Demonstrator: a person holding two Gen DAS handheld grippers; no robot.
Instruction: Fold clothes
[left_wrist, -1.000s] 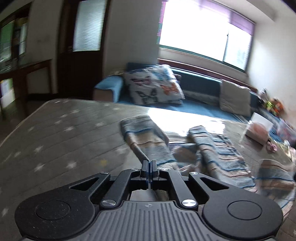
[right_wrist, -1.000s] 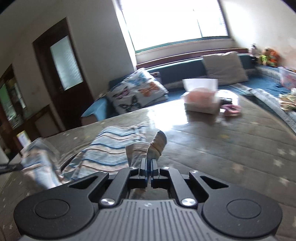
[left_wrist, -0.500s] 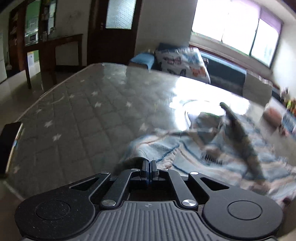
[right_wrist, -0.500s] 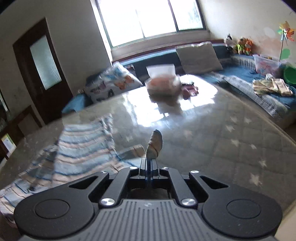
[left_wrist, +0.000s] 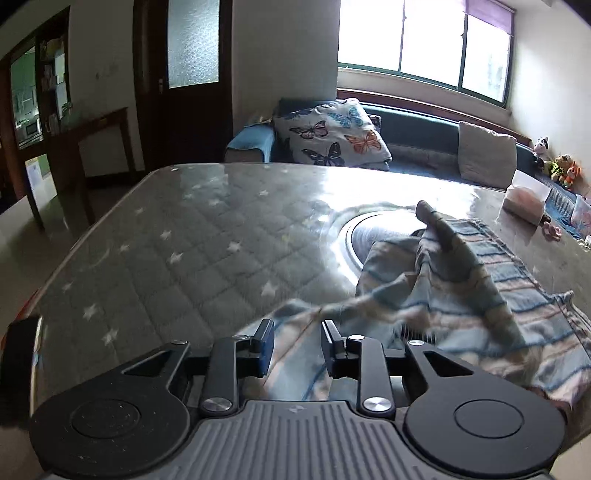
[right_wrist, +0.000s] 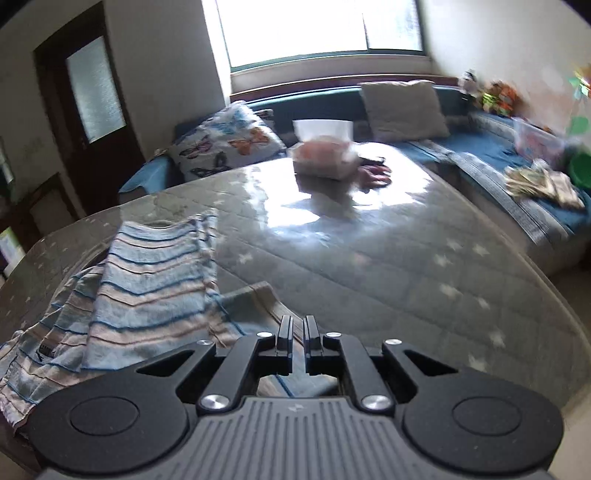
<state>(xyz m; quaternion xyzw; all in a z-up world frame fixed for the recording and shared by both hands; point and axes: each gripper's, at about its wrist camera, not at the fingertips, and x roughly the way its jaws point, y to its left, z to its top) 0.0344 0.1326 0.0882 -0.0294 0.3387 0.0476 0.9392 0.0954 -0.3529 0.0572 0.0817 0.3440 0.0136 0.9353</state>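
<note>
Left hand-held gripper (left_wrist: 297, 341): jaws spread, fabric lying between them
Right hand-held gripper (right_wrist: 297, 333): fingers slightly parted, nothing clamped
Striped garment (right_wrist: 147, 273): rumpled on quilted surface (right_wrist: 406, 266), near edge

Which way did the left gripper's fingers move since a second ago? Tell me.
Yes: the left gripper opened. Its fingers parted sideways over the striped garment, no longer pinching it.
</note>
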